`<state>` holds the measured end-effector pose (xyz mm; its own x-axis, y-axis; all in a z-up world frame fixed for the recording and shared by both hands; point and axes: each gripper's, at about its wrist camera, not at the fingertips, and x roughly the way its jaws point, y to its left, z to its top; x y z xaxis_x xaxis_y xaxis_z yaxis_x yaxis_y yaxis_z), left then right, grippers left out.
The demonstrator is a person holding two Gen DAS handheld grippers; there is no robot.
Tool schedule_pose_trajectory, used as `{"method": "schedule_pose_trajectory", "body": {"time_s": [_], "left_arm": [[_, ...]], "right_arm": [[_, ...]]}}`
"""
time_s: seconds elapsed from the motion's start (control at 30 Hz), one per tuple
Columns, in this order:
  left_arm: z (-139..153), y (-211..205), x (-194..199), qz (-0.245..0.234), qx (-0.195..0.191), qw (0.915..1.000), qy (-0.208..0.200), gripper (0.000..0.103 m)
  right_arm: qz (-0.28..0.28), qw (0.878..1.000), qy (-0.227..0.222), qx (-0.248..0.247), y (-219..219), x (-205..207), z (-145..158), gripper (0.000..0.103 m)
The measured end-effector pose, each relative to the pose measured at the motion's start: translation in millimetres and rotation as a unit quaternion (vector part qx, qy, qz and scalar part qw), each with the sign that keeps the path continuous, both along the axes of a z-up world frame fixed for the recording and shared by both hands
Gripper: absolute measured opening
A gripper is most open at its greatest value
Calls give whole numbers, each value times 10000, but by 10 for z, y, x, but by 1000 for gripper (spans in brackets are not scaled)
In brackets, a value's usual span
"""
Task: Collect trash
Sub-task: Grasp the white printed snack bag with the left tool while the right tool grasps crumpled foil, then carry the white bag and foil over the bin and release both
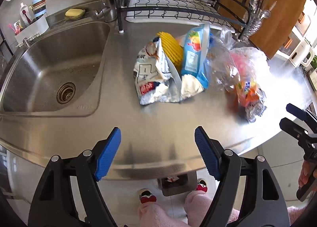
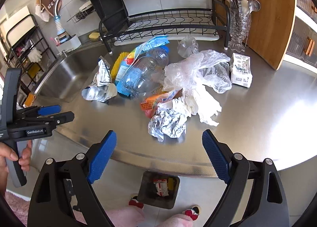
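A heap of trash lies on the steel counter [image 1: 158,127]: a crumpled white snack bag [image 1: 152,74], a blue wrapper [image 1: 195,56], a clear plastic bottle [image 2: 144,74], a clear plastic bag [image 2: 198,70], white tissue [image 2: 204,104], an orange wrapper [image 2: 152,103], a crumpled foil wrapper [image 2: 168,125] and a small white carton [image 2: 241,70]. A dark trash bin [image 2: 158,189] with some trash in it stands on the floor below the counter edge. My left gripper [image 1: 157,153] is open and empty above the front edge. My right gripper [image 2: 158,155] is open and empty, just before the foil wrapper.
A sink [image 1: 53,72] lies to the left. A black dish rack [image 2: 168,24], a glass cutlery holder [image 2: 239,28] and a wooden board [image 2: 267,14] stand behind the heap. A yellow ridged object [image 1: 172,48] sits in the heap. The person's feet [image 2: 136,204] flank the bin.
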<state>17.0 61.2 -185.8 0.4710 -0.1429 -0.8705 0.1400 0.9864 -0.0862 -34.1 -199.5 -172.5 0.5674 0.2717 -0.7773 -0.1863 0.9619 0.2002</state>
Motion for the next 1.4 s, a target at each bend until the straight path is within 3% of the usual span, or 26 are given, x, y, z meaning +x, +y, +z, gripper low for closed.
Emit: {"method": "schedule_pose_trajectory", "body": {"time_s": [0.17, 0.37, 0.53, 0.6, 0.63, 0.7, 0.77, 0.87, 1.13, 1.4], "left_arm": [[-30, 79, 362, 182, -52, 9998, 68, 72], [-178, 93, 707, 119, -61, 9995, 274, 72], [-327, 10, 811, -249, 60, 9987, 441, 71], [-412, 12, 826, -347, 5, 9980, 520, 60], [-453, 18, 828, -395, -35, 9975, 576, 48], [-464, 9, 810, -528, 38, 9975, 463, 40], [-468, 4, 808, -635, 83, 9969, 457, 23], [-465, -23, 789, -730, 120, 9961, 483, 4], [-237, -37, 529, -496, 150, 9984, 248, 0], [-26, -218, -49, 6, 189, 9998, 97, 0]], "right_arm": [[-45, 9998, 186, -7, 6, 251, -121, 76], [-170, 9988, 459, -90, -4, 393, -314, 75], [-260, 9981, 553, -59, 24, 444, -428, 75], [-333, 9978, 578, -27, 36, 456, -473, 75], [-365, 9976, 589, 5, 42, 458, -493, 75], [-432, 9971, 630, 48, 43, 451, -532, 66], [-467, 9968, 643, 97, 46, 441, -561, 54], [-526, 9970, 567, 59, 63, 412, -555, 51], [-330, 9988, 347, 108, 58, 185, -368, 49], [302, 9989, 309, 204, -133, -154, -263, 49]]}}
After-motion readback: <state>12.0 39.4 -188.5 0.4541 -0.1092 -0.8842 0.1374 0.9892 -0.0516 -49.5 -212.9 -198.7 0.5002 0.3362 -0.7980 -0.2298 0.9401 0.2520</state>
